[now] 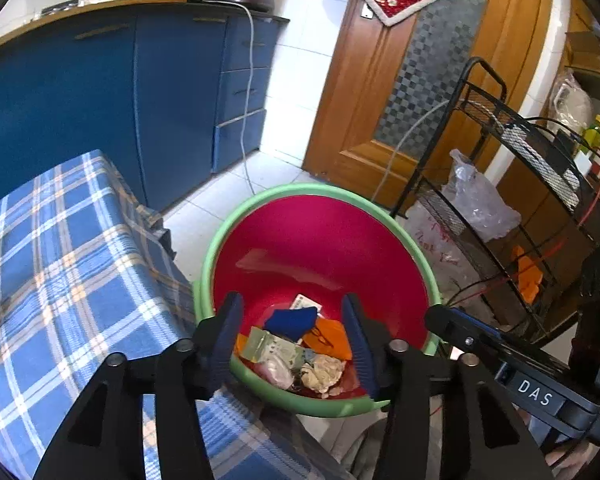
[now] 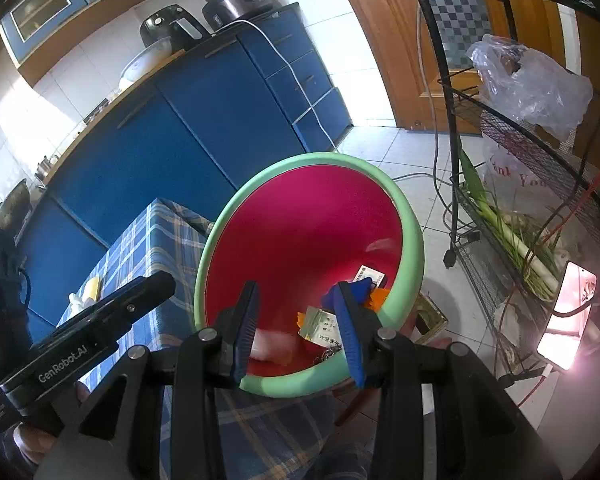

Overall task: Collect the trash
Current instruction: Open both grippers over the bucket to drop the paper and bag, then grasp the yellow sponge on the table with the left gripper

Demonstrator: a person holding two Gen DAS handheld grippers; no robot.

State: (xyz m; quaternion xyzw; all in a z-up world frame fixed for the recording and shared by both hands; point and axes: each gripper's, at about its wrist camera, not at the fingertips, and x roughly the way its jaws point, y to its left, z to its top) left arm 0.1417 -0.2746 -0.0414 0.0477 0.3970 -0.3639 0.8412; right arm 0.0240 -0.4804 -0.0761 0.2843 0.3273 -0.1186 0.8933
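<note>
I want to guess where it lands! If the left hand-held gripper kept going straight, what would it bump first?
Probably the trash pile at the bottom of the red bin; depth is hard to judge.

The left gripper's (image 1: pixel 294 344) near arms are cut off by the lower frame edge, and its fingers hide part of the bin's (image 1: pixel 260 208) near rim. The bin floor is only partly visible under the heaped trash (image 1: pixel 300 344). In the right wrist view, a pale pink item (image 2: pixel 272 346) between the right gripper's (image 2: pixel 300 328) fingers is blurred beyond identification. Print on the paper packet (image 2: pixel 324 326) is too small to read. The wire rack (image 2: pixel 540 160) runs off the right edge. The phone screen (image 2: pixel 566 316) is glared out.
</note>
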